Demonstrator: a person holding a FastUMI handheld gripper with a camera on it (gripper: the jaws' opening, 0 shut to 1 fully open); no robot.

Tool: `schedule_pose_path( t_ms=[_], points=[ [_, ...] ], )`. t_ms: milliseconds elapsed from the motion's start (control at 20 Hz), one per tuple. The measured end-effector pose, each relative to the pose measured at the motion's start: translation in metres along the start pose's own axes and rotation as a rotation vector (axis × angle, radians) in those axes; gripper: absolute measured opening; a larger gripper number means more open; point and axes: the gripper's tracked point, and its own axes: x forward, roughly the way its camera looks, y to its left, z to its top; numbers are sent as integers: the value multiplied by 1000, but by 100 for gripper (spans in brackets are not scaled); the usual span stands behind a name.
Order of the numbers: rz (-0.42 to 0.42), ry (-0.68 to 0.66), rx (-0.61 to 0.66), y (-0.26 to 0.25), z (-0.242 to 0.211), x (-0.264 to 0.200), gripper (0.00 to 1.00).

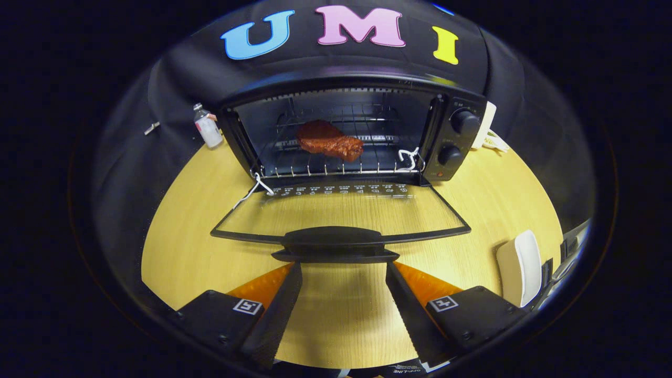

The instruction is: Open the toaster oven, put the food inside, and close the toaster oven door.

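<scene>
Steak (329,140) on oven (336,131) rack, door (341,215) down, gripper (344,270) spread, seemingly under handle (336,244)

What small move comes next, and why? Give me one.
Probably ease the gripper forward and under the door handle, then lift. The steak already lies on the rack inside the toaster oven, the glass door hangs fully down, and the open fingers sit empty just short of the handle, so only closing seems left.
</scene>
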Motion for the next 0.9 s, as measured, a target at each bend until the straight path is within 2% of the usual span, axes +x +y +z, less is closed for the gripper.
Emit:
schedule_pose_path(
  t_ms=[250,550,900],
  points=[
    [1,-61,-19,2,18,-13,99],
    [8,-227,-32,6,68,-33,99],
    [12,-303,-69,7,111,-22,99]
  ],
)
